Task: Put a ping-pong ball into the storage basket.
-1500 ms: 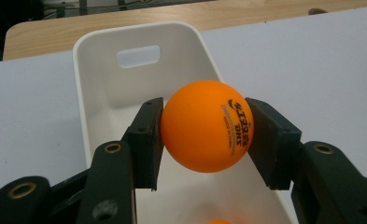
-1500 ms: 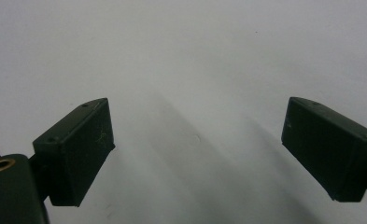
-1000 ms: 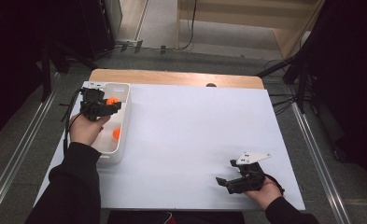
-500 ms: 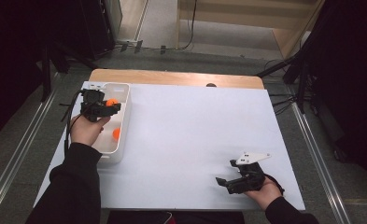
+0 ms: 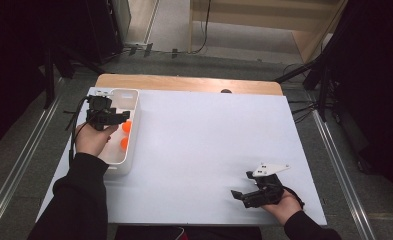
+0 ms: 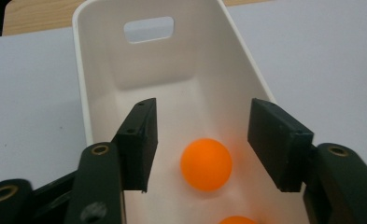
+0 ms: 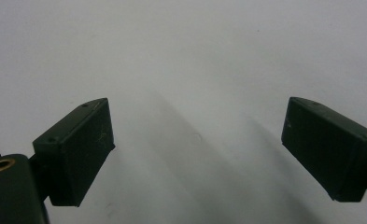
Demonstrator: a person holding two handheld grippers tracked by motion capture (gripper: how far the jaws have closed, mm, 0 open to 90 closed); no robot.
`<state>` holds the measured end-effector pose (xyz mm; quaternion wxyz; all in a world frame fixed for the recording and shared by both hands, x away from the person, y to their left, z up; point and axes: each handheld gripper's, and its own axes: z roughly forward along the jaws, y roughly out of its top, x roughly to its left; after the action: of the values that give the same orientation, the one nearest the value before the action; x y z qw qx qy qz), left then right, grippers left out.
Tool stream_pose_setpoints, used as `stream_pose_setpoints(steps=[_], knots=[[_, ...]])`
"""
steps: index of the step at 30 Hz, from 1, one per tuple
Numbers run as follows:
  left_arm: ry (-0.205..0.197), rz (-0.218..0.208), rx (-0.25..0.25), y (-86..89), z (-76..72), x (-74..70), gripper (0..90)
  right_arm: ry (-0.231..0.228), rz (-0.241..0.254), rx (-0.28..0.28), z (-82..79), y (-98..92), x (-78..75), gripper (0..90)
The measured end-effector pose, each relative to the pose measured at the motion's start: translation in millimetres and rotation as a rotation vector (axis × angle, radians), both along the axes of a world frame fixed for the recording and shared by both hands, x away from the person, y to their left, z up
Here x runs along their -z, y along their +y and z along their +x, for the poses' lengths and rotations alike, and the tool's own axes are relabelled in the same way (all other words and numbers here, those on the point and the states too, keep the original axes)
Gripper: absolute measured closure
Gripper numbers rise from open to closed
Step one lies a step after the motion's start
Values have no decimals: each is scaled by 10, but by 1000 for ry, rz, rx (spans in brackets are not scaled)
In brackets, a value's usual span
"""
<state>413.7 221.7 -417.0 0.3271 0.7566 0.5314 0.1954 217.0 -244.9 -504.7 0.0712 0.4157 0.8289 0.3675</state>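
Freshly parted, left tool (image 6: 202, 144) hovers over bin (image 6: 97, 93), ball (image 6: 206, 163) dropped; right tool (image 7: 197, 154) spread.

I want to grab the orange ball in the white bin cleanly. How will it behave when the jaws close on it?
The orange ball is smooth and round, so it will probably roll or squirt sideways unless it is pinched dead centre. It looks like a hollow table-tennis ball, likely very light and dentable. The white bin walls should stop it rolling far. The left gripper has just been opening, with nothing pinched.
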Motion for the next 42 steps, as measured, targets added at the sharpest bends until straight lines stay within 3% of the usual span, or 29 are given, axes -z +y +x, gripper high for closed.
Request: stream_pose_setpoints(steps=[2, 5, 11, 20, 36, 42], knots=[[5, -28, -8, 12, 6, -3, 382, 0, -1, 1, 0, 0, -1, 78], [11, -29, -7, 13, 4, -15, 351, -1, -2, 0, -2, 0, -2, 78], [6, -22, 30, 13, -13, -58, 349, -1, -3, 0, -2, 1, -3, 78], [20, -78, 74, 10, -46, -156, 327, -4, -5, -10, 0, 2, -2, 78], [15, -108, 159, -107, -121, -309, 305, -4, -12, -12, 0, 1, 3, 78], [7, -91, 208, -198, -166, -361, 305, -5, -12, -12, 1, -2, 3, 78]])
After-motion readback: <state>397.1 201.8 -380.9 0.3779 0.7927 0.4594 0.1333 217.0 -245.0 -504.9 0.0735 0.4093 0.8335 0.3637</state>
